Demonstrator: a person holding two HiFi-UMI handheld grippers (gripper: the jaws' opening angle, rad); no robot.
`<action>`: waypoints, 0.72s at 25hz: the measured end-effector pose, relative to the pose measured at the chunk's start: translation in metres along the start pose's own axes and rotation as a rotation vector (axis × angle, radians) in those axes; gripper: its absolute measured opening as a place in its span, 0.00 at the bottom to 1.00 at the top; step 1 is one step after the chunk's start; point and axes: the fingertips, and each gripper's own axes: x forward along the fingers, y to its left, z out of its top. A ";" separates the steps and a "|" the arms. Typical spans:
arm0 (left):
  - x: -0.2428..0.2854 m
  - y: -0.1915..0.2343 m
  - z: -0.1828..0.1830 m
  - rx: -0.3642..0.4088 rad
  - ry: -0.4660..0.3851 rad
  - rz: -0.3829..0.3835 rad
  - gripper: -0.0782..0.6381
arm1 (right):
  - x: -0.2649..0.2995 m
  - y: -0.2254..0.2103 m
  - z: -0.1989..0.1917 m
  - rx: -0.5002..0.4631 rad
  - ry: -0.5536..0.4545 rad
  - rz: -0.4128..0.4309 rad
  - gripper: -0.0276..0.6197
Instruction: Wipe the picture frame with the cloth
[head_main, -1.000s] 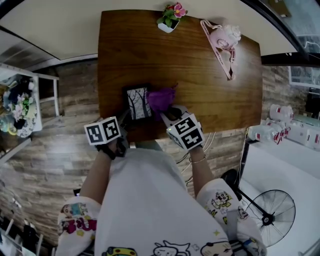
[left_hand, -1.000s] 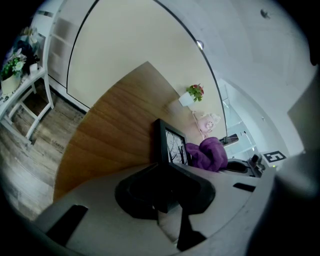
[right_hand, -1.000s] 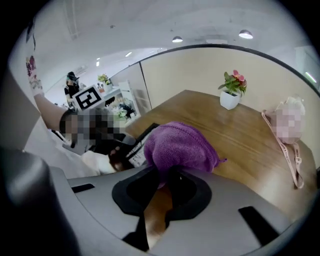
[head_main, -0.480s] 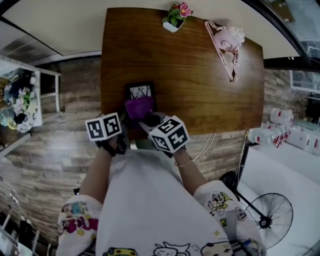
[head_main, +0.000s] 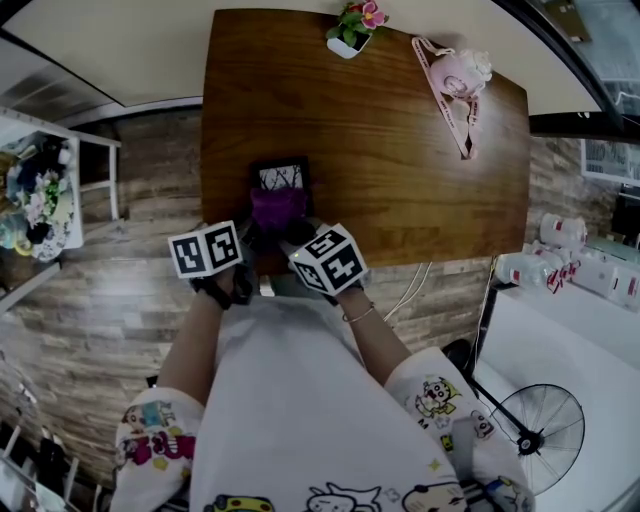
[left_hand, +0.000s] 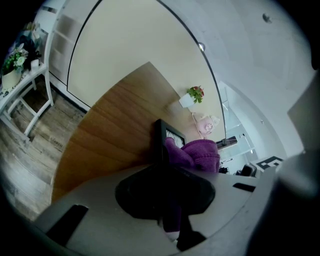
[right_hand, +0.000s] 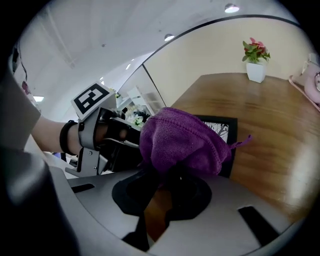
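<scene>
I had the picture frame (head_main: 279, 176) near the front edge of the wooden table (head_main: 400, 150), a little left of the middle, just in front of me. It was a small frame with a plain black border. Inside was a white picture with dark, bare tree branches drawn on it. In the head view only the upper part of this picture showed, because the cloth (head_main: 277, 210) covered the lower part. In the left gripper view I saw the frame almost from its side, as a thin black edge rising up from the jaws. I could not tell whether its bottom touched the table.

The left gripper (head_main: 250, 243) was closed on the left edge of the frame and held it. The right gripper (head_main: 293, 236) was closed on the cloth, which was purple, knitted and bunched into a soft lump, with a loose thread at one side. The lump lay against the front of the frame, between the two grippers.

At the far edge of the table were a small white pot with pink flowers (head_main: 351, 28) and a pink hanger (head_main: 455, 85), well apart from the frame. A fan (head_main: 540, 435) stood on the floor at my right.
</scene>
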 end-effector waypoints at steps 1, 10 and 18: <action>0.000 0.000 0.000 0.001 0.001 0.000 0.18 | -0.001 -0.001 0.000 -0.010 0.001 -0.008 0.12; -0.001 0.000 0.000 0.007 0.002 0.002 0.18 | -0.017 -0.019 -0.009 -0.029 0.024 -0.073 0.12; -0.001 0.000 0.001 0.011 0.001 0.005 0.18 | -0.037 -0.043 -0.018 -0.021 0.027 -0.128 0.12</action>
